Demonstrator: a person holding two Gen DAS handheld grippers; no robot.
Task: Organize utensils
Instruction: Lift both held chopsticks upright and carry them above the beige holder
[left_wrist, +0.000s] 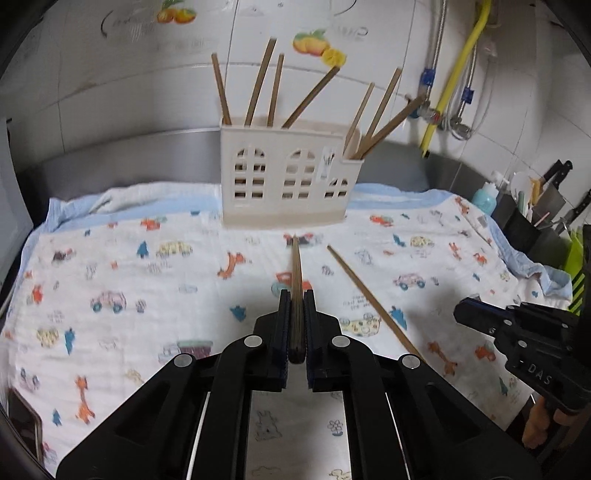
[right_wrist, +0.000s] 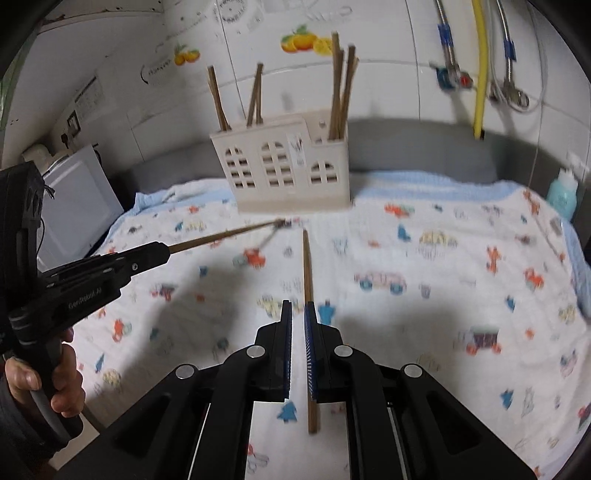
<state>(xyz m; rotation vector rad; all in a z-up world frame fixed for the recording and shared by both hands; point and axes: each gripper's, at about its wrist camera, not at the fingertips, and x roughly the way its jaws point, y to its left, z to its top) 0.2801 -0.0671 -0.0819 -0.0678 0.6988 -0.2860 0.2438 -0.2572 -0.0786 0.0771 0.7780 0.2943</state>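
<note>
A cream house-shaped utensil holder (left_wrist: 284, 181) (right_wrist: 286, 171) stands at the back of the printed cloth, with several wooden chopsticks upright in it. My left gripper (left_wrist: 296, 299) is shut on a wooden chopstick (left_wrist: 296, 273) that points toward the holder; it also shows in the right wrist view (right_wrist: 221, 236), held by the left gripper (right_wrist: 162, 253). A second chopstick (left_wrist: 373, 301) (right_wrist: 308, 295) lies flat on the cloth. My right gripper (right_wrist: 297, 308) hovers above that chopstick with its jaws nearly closed and nothing between them. It shows at the right edge of the left wrist view (left_wrist: 460, 314).
The cloth with cartoon prints (left_wrist: 147, 277) covers the counter. A teal bottle (left_wrist: 485, 197) (right_wrist: 563, 194), a black knife block (left_wrist: 528, 225) and green items stand at the right. A white appliance (right_wrist: 77, 206) stands at the left. Pipes and a yellow hose (left_wrist: 458, 70) run down the tiled wall.
</note>
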